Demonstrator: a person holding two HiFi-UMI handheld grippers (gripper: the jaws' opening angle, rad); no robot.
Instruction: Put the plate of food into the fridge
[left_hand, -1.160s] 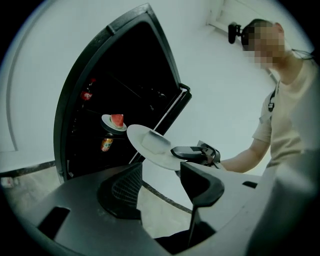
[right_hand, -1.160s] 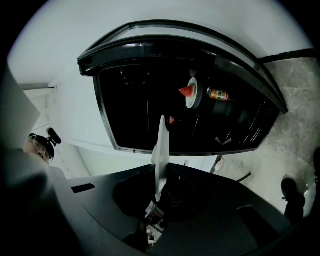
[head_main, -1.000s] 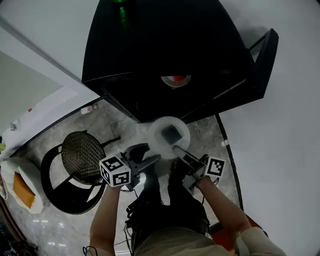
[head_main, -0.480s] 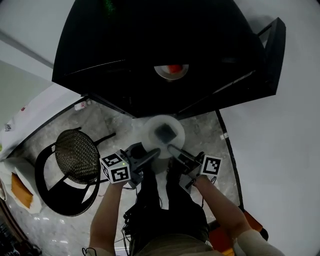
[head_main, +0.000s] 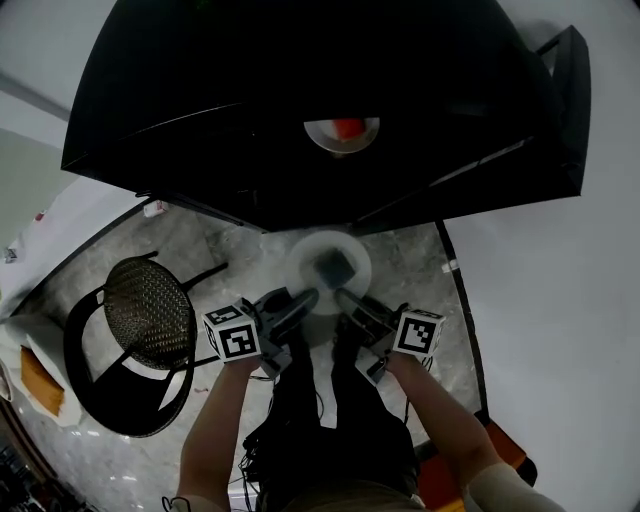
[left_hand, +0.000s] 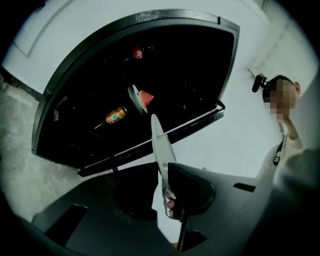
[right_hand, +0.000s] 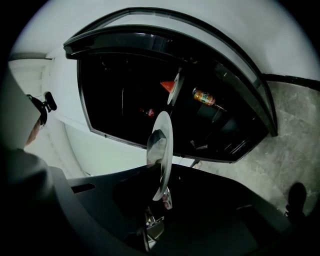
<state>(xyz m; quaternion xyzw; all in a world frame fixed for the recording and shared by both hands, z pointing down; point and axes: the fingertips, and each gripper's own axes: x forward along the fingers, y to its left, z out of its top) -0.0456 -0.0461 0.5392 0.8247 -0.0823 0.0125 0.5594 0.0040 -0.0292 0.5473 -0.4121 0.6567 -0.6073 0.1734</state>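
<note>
A white plate (head_main: 322, 250) with a dark piece of food (head_main: 337, 267) is held level between both grippers, in front of the open black fridge (head_main: 250, 120). My left gripper (head_main: 304, 299) has the plate's left rim between its jaws; they are closing and the pads touch the plate (left_hand: 159, 145). My right gripper (head_main: 346, 297) is shut on the right rim. In the right gripper view the plate (right_hand: 165, 135) stands edge-on with the food (right_hand: 155, 145) on its left face. The left gripper (left_hand: 167, 200) and right gripper (right_hand: 160, 200) both face the fridge's dark inside.
A second plate with red food (head_main: 342, 133) sits on a fridge shelf, with a bottle (left_hand: 114, 115) lying near it. The fridge door (head_main: 565, 110) stands open at the right. A black mesh chair (head_main: 150, 320) is on the marble floor at my left. White wall on the right.
The left gripper's jaws have come together on the plate's rim. Both grippers and the plate have come closer to the open fridge, which fills more of the head view.
</note>
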